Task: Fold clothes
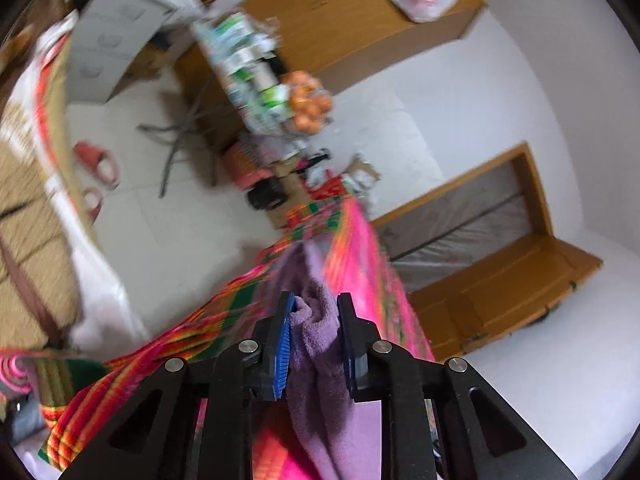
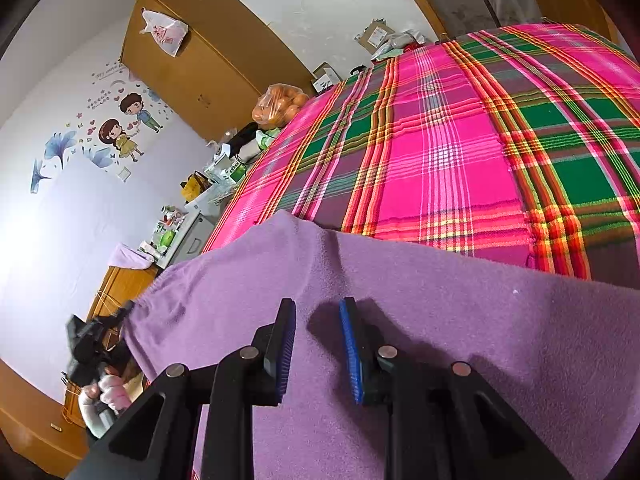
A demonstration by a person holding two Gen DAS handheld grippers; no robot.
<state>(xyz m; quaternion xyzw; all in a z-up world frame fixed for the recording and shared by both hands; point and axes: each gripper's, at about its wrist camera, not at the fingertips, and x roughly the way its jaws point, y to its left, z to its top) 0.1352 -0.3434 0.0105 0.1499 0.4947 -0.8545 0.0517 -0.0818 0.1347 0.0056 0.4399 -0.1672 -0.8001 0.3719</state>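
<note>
Plaid bedspread (image 2: 460,152) fills upper right; left gripper (image 1: 316,308) pinches the purple towel (image 2: 400,320), right gripper (image 2: 318,312) narrow, empty above it; the thin bite could slip.

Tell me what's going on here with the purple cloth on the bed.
A person is folding a purple cloth on a bed covered by a pink plaid blanket. The left tool has a bunched edge of the cloth clamped between its pads and holds it up off the bed. The right tool hangs over the flat part of the cloth, jaws apart with nothing between them. The fold is not finished yet.
</note>
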